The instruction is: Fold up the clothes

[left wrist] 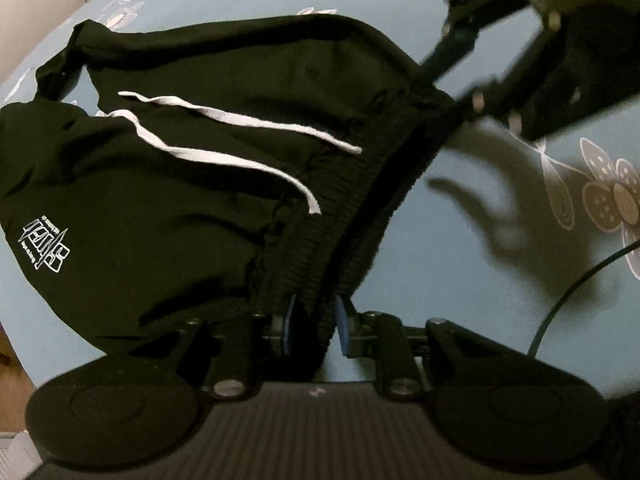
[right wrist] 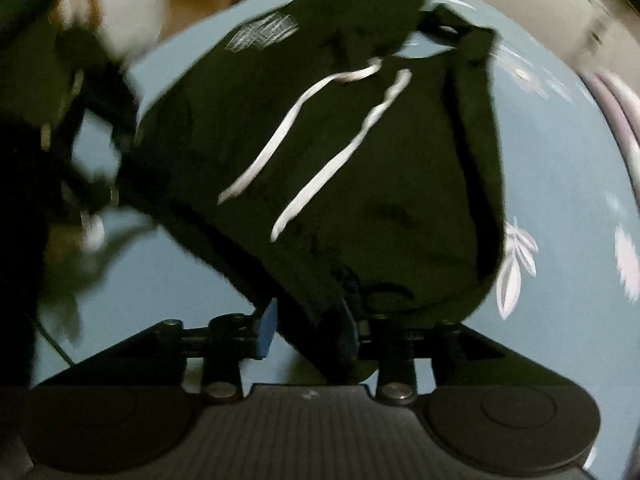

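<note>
Black drawstring shorts (left wrist: 192, 184) lie bunched on my pale blue bedsheet (left wrist: 472, 216), the sheet printed with white flowers. Two white drawstring cords (left wrist: 224, 148) trail loose across the dark cloth, and a small white logo (left wrist: 44, 248) sits near one hem.

My left gripper (left wrist: 314, 326) is clamped on the ribbed elastic waistband (left wrist: 332, 240): the band runs straight down between the two blue pads, and both pads press against it. From there the waistband stretches taut away toward my right gripper (left wrist: 472, 80), which shows at the upper right of the left wrist view.

In the right wrist view, my right gripper (right wrist: 310, 330) has its jaws partly apart. The waistband corner drapes over the right-hand pad, while the left-hand blue pad (right wrist: 266, 330) stands clear of the cloth with bare sheet behind it. That view is blurred, so I cannot tell how firmly the covered pad bears on the cloth.
</note>
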Available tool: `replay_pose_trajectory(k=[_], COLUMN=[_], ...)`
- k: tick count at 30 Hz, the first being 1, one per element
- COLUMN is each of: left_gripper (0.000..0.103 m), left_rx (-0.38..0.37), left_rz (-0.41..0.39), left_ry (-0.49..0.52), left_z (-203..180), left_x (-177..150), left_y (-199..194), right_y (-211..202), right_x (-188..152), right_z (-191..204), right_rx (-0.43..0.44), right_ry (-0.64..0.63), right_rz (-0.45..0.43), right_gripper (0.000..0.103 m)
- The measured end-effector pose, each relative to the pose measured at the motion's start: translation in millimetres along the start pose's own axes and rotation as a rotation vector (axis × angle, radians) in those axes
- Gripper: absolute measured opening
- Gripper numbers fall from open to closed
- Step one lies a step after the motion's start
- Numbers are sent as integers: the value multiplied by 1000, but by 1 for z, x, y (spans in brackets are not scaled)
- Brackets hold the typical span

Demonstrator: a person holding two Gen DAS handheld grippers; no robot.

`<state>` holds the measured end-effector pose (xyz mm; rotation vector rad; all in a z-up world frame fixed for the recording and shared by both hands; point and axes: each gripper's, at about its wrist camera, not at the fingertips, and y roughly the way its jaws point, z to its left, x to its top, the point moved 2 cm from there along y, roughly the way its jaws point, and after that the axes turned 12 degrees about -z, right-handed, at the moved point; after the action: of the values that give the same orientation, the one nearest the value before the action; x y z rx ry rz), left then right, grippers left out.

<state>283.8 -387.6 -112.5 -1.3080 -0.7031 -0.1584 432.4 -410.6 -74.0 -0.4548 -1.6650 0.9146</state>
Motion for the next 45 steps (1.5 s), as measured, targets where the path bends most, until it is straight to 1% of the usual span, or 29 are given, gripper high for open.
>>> replay_pose_trajectory(k=[1, 3, 4, 6, 8, 10, 11, 12, 14, 15, 17, 18, 19, 20, 21, 23, 25, 27, 28, 30, 31, 33, 34, 36, 38, 39, 41, 43, 45], left_gripper=[20, 21, 22, 23, 24, 32, 38, 41, 42, 43, 45, 48, 50, 52, 54, 54, 54, 54, 55, 56, 56, 60, 61, 61, 64, 65, 65, 66, 67], left_rx=[-1, -11, -18, -35, -39, -54, -64, -74, -93, -93, -62, -36, -21, -10, -3, 11, 39, 59, 66, 72, 75, 93, 101, 119, 132, 137, 147, 162, 186], left_rz=[-3, -12, -17, -21, -30, -36, -37, -38, -43, -48, -57, -57, -56, -54, -51, -46, -38, -36, -33, -29, -32, -46, -53, -63, -65, -65, -68, -71, -61], left_ry=[-5, -32, -55, -123, -196, -280, -330, -379, -459, -489, -524, -544, -563, -587, -605, -641, -666, -690, -709, -746, -764, -799, -815, -840, -859, -869, -889, -903, -909], left_z=[1, 4, 7, 14, 25, 38, 46, 53, 68, 74, 85, 91, 96, 100, 104, 110, 115, 121, 125, 133, 137, 144, 148, 156, 163, 167, 175, 181, 187], left_x=[0, 1, 1, 1, 2, 2, 3, 3, 5, 5, 5, 5, 5, 4, 2, -1, -4, -7, -9, -11, -12, -14, -15, -17, -18, -19, -22, -28, -34], left_y=[0, 0, -1, -4, -9, -16, -20, -24, -29, -33, -36, -37, -37, -37, -36, -36, -38, -38, -38, -38, -39, -42, -44, -47, -49, -50, -53, -57, -59], right_y=[-6, -15, -16, -18, -14, -11, -9, -7, -2, 3, 13, 17, 20, 21, 22, 19, 14, 11, 10, 8, 5, -3, -9, -15, -14, -10, 3, 20, 35], right_x=[2, 2, -2, -11, -25, -40, -47, -52, -61, -63, -68, -70, -72, -72, -71, -71, -73, -74, -73, -68, -61, -43, -32, -8, 15, 25, 43, 60, 70], right_z=[-10, -34, -46, -71, -90, -97, -101, -103, -106, -107, -110, -108, -106, -104, -102, -100, -101, -101, -100, -96, -92, -82, -73, -52, -25, -12, 18, 48, 71], right_rx=[-6, -68, -106, -183, -191, -188, -187, -184, -168, -165, -159, -163, -167, -155, -138, -143, -191, -267, -276, -286, -308, -357, -368, -321, -211, -144, -11, 101, 169], right_ry=[88, 275, 374, 573, 745, 854, 905, 940, 1017, 1038, 1074, 1077, 1077, 1075, 1073, 1060, 1011, 928, 910, 877, 836, 744, 683, 557, 447, 406, 318, 243, 191], right_rz=[-20, -55, -58, -59, -53, -58, -60, -69, -87, -81, -63, -51, -45, -51, -59, -71, -60, -28, -20, -6, -11, -27, -45, -93, -138, -145, -146, -123, -106], right_gripper=[51, 53, 57, 58, 59, 59, 59, 59, 59, 59, 59, 57, 47, 26, 22, 18, 16, 16, 17, 26, 35, 35, 35, 35, 36, 36, 36, 36, 36])
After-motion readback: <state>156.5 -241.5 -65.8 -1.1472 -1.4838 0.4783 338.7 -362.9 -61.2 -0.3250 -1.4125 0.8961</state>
